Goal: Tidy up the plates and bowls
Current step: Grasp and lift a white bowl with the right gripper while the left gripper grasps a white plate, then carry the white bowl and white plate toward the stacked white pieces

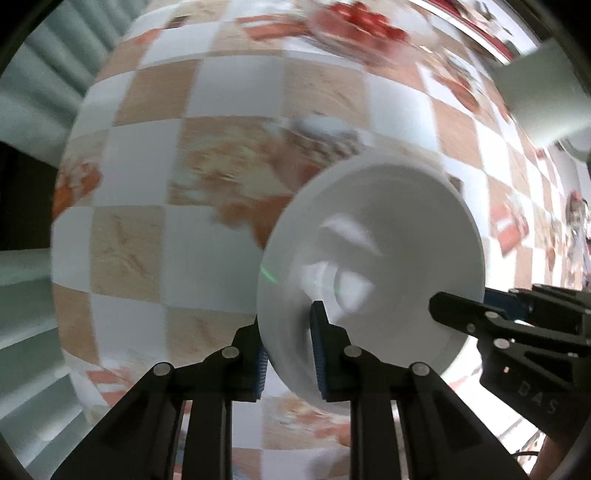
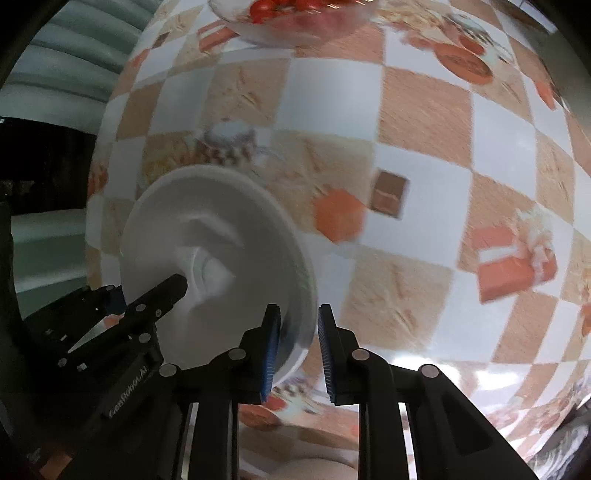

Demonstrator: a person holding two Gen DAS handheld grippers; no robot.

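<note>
Left wrist view first: a table with a checkered tablecloth, beige and white squares printed with orange food pictures, fills nearly the whole frame and drops off at nine o'clock against pale ribbed panels. A glass bowl of tomatoes sits at twelve o'clock near the far edge in the right wrist view. Between that bowl and the grippers the cloth lies bare (wide room toward twelve and three o'clock).

A white bowl is plain, glossy, deep and round, with a smooth rim and a small flat bottom that catches window glare; motion blurs its outline. It is tilted, its open mouth turned toward both cameras, just above the cloth between the two grippers.

Left gripper is clamped on the bowl's rim at its six o'clock side, one blue pad outside the wall and one inside. Right gripper pinches the opposite rim at four o'clock in its own view, one pad inside; whether the outer pad touches I cannot tell.
</note>
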